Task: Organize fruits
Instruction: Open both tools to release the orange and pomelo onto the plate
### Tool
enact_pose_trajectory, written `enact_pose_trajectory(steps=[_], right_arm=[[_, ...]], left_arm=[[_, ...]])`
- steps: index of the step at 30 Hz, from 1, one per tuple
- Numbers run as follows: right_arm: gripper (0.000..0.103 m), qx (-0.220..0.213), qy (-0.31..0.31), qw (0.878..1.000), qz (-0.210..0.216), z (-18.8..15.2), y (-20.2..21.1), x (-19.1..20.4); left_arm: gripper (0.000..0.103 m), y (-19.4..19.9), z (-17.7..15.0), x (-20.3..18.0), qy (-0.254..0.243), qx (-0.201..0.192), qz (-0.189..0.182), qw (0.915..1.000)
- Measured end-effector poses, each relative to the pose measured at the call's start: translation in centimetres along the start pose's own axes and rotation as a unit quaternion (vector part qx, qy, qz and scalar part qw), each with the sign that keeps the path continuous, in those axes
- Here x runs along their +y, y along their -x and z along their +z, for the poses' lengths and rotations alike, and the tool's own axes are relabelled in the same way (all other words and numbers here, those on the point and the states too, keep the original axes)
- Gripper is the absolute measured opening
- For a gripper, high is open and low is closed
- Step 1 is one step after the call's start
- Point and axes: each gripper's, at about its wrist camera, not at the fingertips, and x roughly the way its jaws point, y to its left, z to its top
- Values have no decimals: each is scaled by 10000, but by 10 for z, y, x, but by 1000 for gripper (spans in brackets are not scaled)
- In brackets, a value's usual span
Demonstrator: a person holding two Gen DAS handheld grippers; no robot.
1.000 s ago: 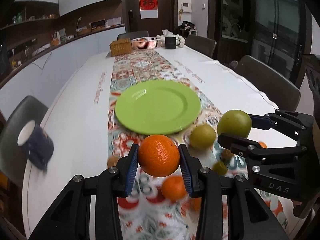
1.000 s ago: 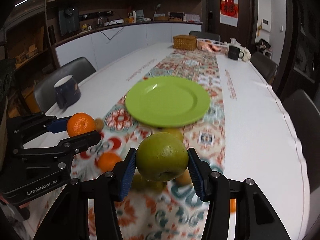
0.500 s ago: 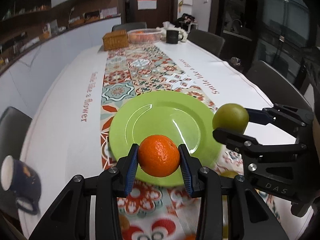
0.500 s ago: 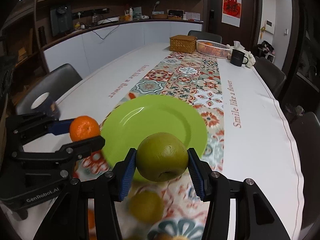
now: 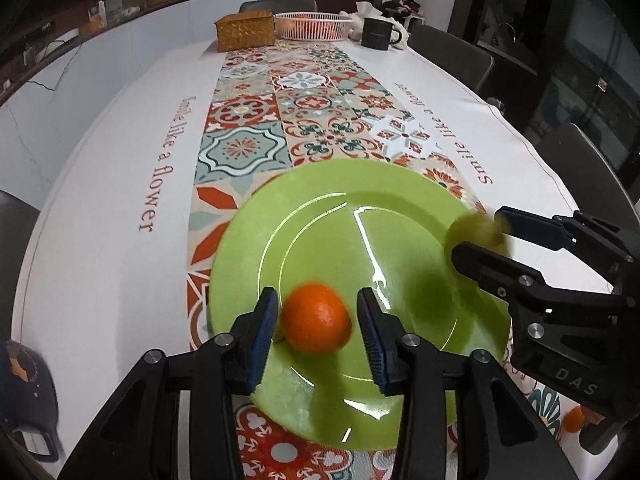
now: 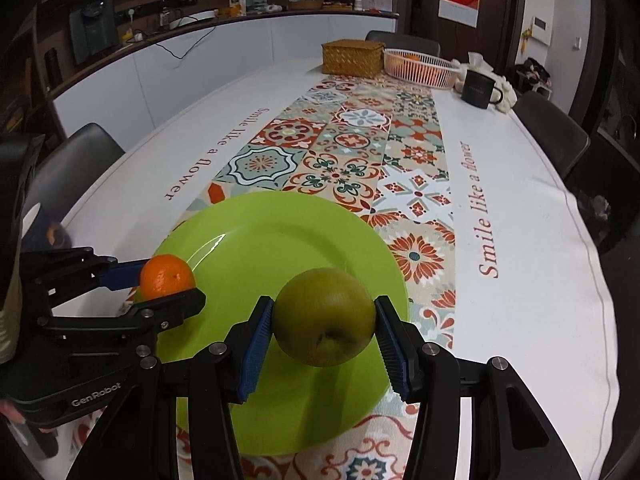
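**Mei:** Over the round lime-green plate (image 5: 400,216), the left hand-held gripper (image 5: 318,330) has its jaws parted, a gap showing on each side of the small round orange tangerine (image 5: 316,324), which seems to sit on the plate near its left edge.

**Tao:** And the right hand-held gripper (image 6: 324,338)?

**Mei:** Narrowed onto the large dull-green apple (image 6: 325,316), both blue pads touching its sides, the fruit held above the plate's right half.

**Tao:** So the step is setting the fruit down. I'd lower the apple until it bears on the plate, well apart from the tangerine, then part the jaws slowly; round fruit will likely roll if dropped. The left should back straight out without nudging the tangerine.

**Mei:** The plate lies on a patterned tile-print runner (image 6: 352,148) along a long white table (image 6: 532,216) lettered "Smile like a flower".

**Tao:** The far end?

**Mei:** A woven wicker box (image 6: 352,56), a pale wire basket (image 6: 420,67) and a black mug (image 6: 478,88). Dark chairs ring it, with a kitchen counter behind.
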Motion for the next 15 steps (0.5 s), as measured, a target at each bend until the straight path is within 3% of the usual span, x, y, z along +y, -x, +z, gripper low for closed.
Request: enact_pose_trajectory(steps=[3,8,15], right_arm=[[54,-121,-5,9999,-67,0,3,-2],[60,-305,-62,9993,-207,-1,25,-5],[70,-676,-67,9973,-282,-22,75,3]], left_arm=[[59,11,0,0,-30,-136,112,9998],[67,41,-10,-2,-140,-398,438,9981],[79,90,-33,-17,-237,-749,554,9954]])
